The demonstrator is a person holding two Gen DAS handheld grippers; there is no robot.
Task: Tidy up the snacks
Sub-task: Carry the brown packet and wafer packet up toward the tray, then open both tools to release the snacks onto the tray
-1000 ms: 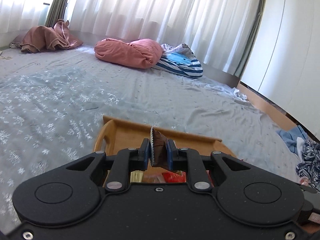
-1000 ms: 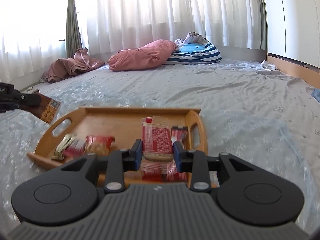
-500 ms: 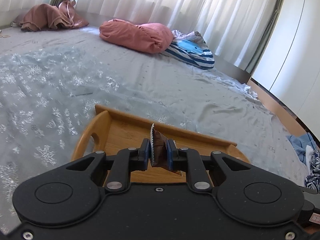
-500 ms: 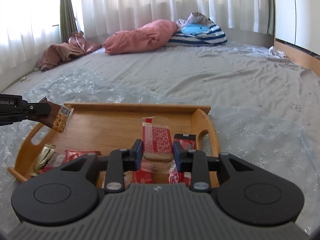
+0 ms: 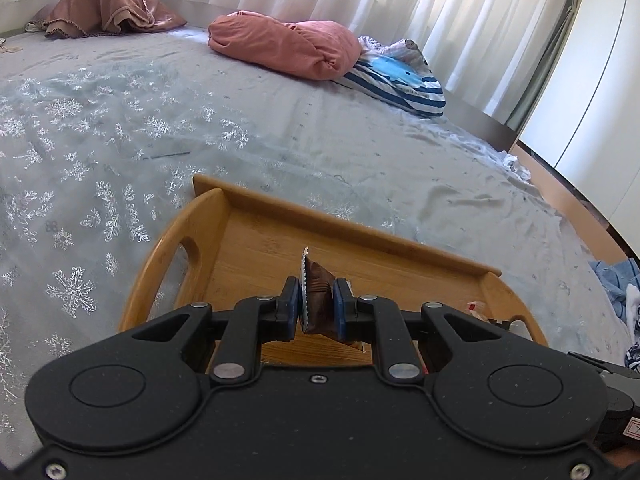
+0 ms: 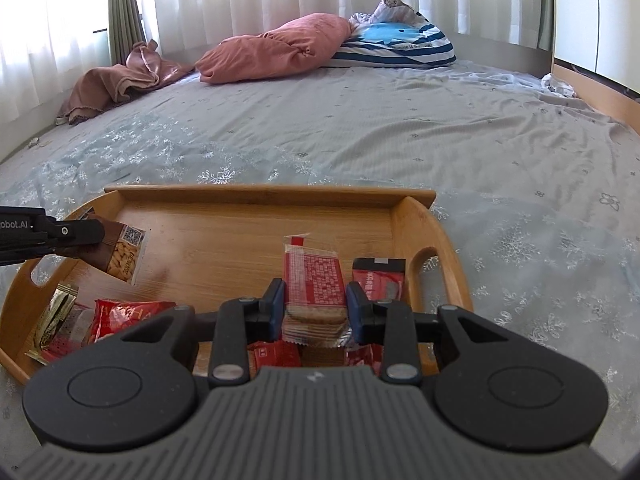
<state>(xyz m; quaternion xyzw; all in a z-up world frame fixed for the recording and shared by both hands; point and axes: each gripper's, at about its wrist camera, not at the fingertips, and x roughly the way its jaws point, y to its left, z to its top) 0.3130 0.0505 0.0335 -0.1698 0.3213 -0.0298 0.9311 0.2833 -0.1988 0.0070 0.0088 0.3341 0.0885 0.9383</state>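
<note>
A wooden tray [image 6: 256,194] with handle cut-outs lies on the bed; it also shows in the left wrist view [image 5: 360,236]. My left gripper [image 5: 317,308] is shut on a brown snack packet [image 5: 316,292], held edge-on above the tray's left part; the same packet [image 6: 120,252] with a nut picture shows in the right wrist view. My right gripper [image 6: 315,308] is shut on a red cracker packet [image 6: 314,284] above the tray's right side. A red packet [image 6: 378,276] lies beside it. Red and gold packets [image 6: 112,316] lie at the tray's near left.
The bed has a grey snowflake sheet [image 6: 360,132]. A pink pillow [image 6: 276,48], a blue striped pillow [image 6: 396,40] and a brown blanket [image 6: 120,76] lie at the far side by white curtains. A wooden bed edge [image 6: 592,84] runs on the right.
My left gripper has moved forward over the tray with the brown packet. My right gripper has come closer over the tray, still holding the red cracker packet.
</note>
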